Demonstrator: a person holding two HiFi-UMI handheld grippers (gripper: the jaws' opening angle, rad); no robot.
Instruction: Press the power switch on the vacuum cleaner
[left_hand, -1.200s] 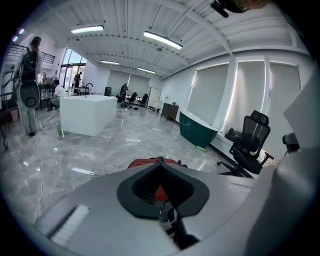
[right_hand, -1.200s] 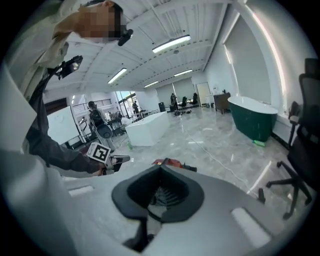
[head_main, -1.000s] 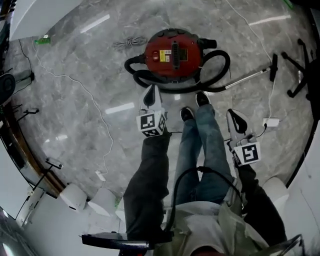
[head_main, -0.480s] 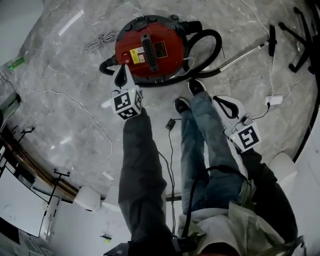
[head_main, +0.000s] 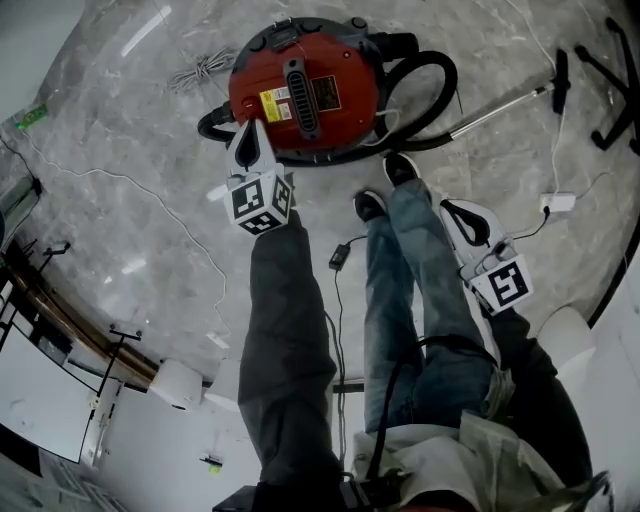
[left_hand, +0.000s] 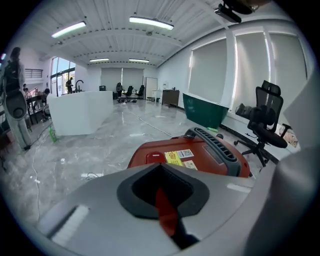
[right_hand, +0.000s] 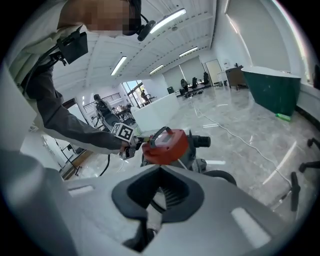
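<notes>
The red vacuum cleaner (head_main: 305, 95) stands on the marble floor at the top of the head view. My left gripper (head_main: 251, 126) reaches over its front left edge, jaws shut and empty. In the left gripper view the vacuum (left_hand: 205, 152) lies just beyond the left gripper (left_hand: 161, 167). A raised red switch (left_hand: 156, 158) sits beside a yellow label (left_hand: 175, 158), straight ahead of the tips. My right gripper (head_main: 462, 212) hangs by the person's right leg, shut and empty. From the right gripper (right_hand: 160, 170) the vacuum (right_hand: 165, 145) is some way off.
The black hose (head_main: 432, 80) loops right of the vacuum, and a metal wand (head_main: 500, 103) runs to the right. A coiled cord (head_main: 200, 72) lies to the left. An office chair base (head_main: 610, 90) and a white adapter (head_main: 558, 203) are at right. The person's shoes (head_main: 372, 205) stand close behind the vacuum.
My left gripper has gone forward from short of the vacuum to over its front left edge. The right gripper has stayed by the leg. The head view has shifted.
</notes>
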